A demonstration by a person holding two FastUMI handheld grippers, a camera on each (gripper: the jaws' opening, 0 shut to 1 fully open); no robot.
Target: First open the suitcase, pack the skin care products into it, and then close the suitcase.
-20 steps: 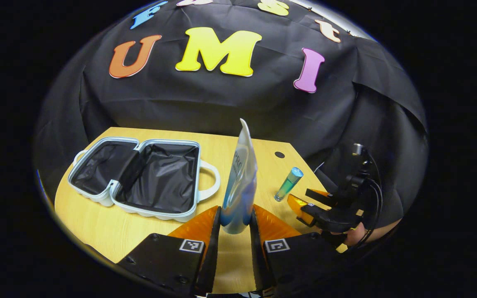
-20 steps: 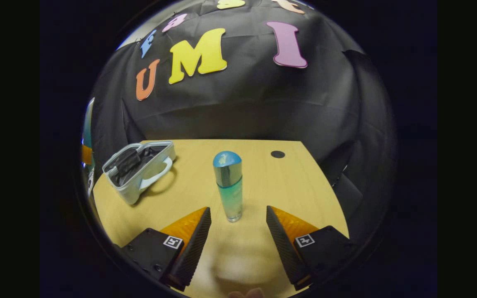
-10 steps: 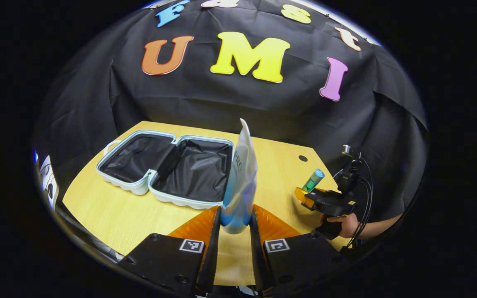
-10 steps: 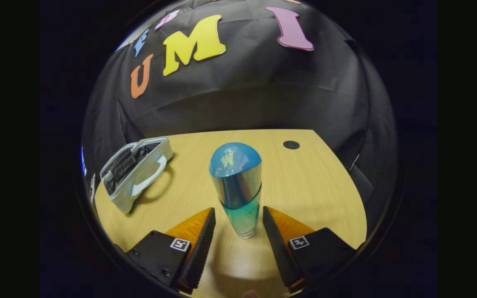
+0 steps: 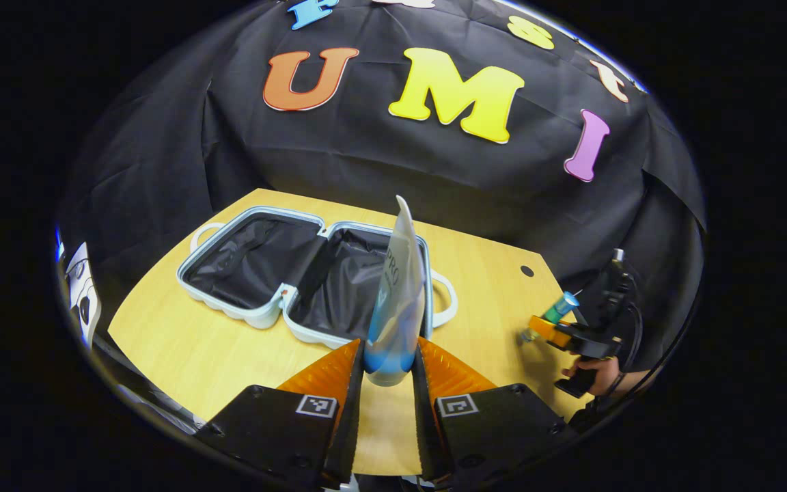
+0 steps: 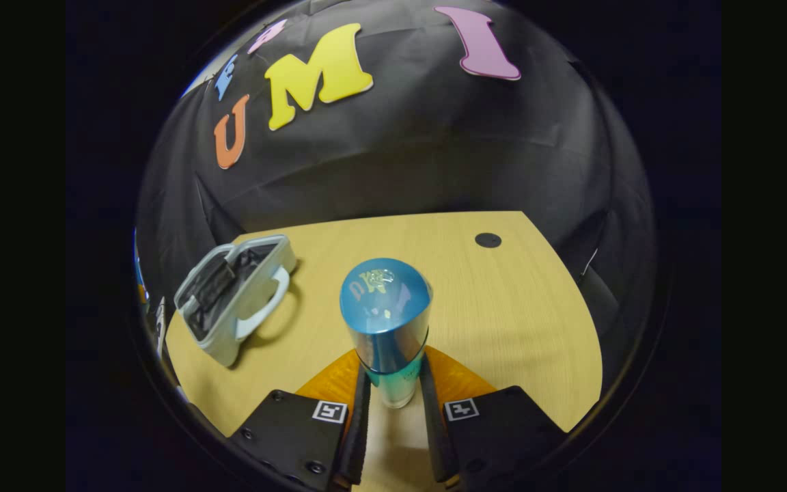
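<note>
**Suitcase open on the table, a product gripped in each gripper**

Suitcase first: the pale blue hard-shell suitcase [image 5: 311,287] lies flat and fully open on the light wooden table [image 5: 182,348], its two halves side by side, both lined with crinkled black fabric. A white handle loops out from the outer edge of each half. In the right gripper view the same suitcase [image 6: 233,301] sits to the left of the bottle, well apart from it, seen edge-on with one handle facing the camera.

Just in front of the suitcase's right half, the left gripper [image 5: 388,369] has its fingers drawn close together, both pressing on the rounded lower end of a soft white-and-blue squeeze tube [image 5: 395,301]. The tube stands upright between them, its flat crimped end at the top, overlapping the suitcase's right half in the picture.

Farther right of the suitcase, near the table's edge, the right gripper [image 5: 544,329] is held by a hand [image 5: 595,372] and has a blue-capped, teal-tinted bottle [image 5: 557,309] between its fingers. In the right gripper view that gripper [image 6: 392,400] is closed narrowly, both fingers pressing on the lower body of the bottle [image 6: 387,328], whose domed metallic blue cap points toward the camera. A small dark round hole [image 6: 488,240] marks the table behind the bottle, right of the suitcase.
</note>
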